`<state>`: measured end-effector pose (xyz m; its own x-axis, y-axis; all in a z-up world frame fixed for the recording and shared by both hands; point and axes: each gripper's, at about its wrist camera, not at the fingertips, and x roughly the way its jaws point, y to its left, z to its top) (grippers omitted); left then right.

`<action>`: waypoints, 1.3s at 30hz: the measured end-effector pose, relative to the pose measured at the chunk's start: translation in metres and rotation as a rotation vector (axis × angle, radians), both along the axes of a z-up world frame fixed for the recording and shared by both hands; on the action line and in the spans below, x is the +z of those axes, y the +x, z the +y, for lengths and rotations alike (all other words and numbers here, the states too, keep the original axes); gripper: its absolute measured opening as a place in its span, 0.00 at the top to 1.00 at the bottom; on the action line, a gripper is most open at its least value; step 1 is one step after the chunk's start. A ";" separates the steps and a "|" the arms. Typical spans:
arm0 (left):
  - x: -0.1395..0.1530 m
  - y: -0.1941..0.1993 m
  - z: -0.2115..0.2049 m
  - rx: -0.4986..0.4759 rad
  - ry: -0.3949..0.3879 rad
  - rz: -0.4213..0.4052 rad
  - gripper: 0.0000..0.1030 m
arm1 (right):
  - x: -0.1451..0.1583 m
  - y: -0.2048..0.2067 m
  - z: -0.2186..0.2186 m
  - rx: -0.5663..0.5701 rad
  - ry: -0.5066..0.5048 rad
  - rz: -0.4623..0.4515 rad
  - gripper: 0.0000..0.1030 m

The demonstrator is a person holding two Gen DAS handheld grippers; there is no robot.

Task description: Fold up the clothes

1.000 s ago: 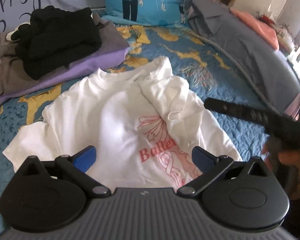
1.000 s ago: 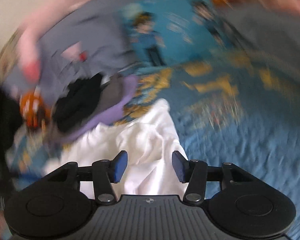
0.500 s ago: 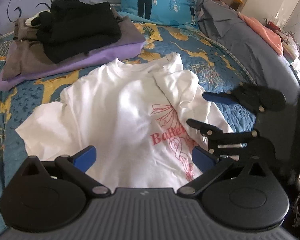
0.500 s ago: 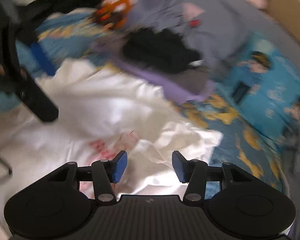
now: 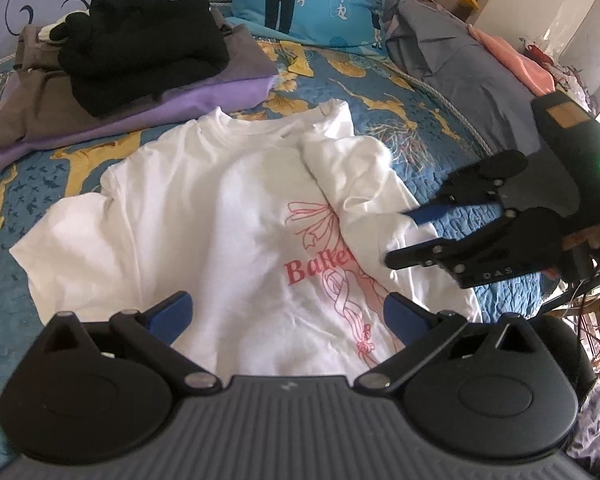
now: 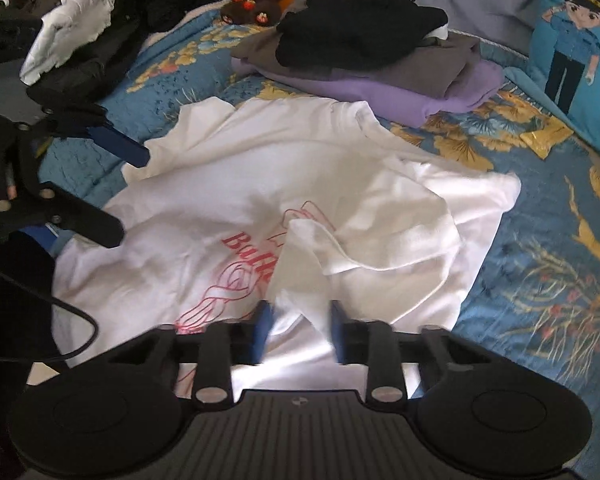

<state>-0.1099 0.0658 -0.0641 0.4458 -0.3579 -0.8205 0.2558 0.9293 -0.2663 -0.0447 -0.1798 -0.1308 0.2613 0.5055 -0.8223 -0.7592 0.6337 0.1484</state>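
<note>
Swinging in from the bed's edge, our right gripper (image 6: 298, 330) has just been closing its jaws around the white T-shirt (image 5: 204, 224)'s folded-in sleeve — whether it grips, we cannot tell. Left gripper (image 5: 288, 316) hovers open. 1 sleeve is folded; a folded stack (image 5: 132, 76) waits behind.

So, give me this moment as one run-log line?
stage: folding white T-shirt on bed | left gripper: open above shirt, empty | right gripper: jaws just closing around folded sleeve | folded pile: behind
</note>
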 end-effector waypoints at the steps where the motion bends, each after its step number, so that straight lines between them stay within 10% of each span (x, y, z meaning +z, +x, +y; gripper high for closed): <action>1: 0.000 0.000 0.000 0.000 -0.002 0.001 0.00 | 0.000 -0.003 -0.001 -0.004 0.012 0.009 0.81; 12: 0.004 0.000 -0.009 -0.030 0.013 0.002 0.00 | 0.001 0.028 -0.009 -0.103 0.175 0.127 0.59; 16: 0.005 0.001 -0.011 -0.032 0.014 0.003 0.00 | -0.001 0.027 0.001 -0.083 0.149 0.119 0.90; 19: 0.005 0.001 -0.012 -0.036 0.016 0.004 0.00 | 0.004 0.017 -0.001 -0.076 0.133 0.066 0.94; 27: 0.007 -0.002 -0.011 -0.034 0.008 0.000 0.00 | 0.022 -0.009 -0.047 -0.199 0.186 0.034 0.95; 39: 0.009 -0.004 -0.025 -0.065 0.016 0.001 0.00 | -0.034 -0.010 -0.085 -0.555 0.303 0.305 0.85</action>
<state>-0.1134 0.0404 -0.0556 0.4213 -0.3733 -0.8266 0.3158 0.9147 -0.2522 -0.0549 -0.2648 -0.1645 0.3268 0.5829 -0.7439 -0.2319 0.8125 0.5348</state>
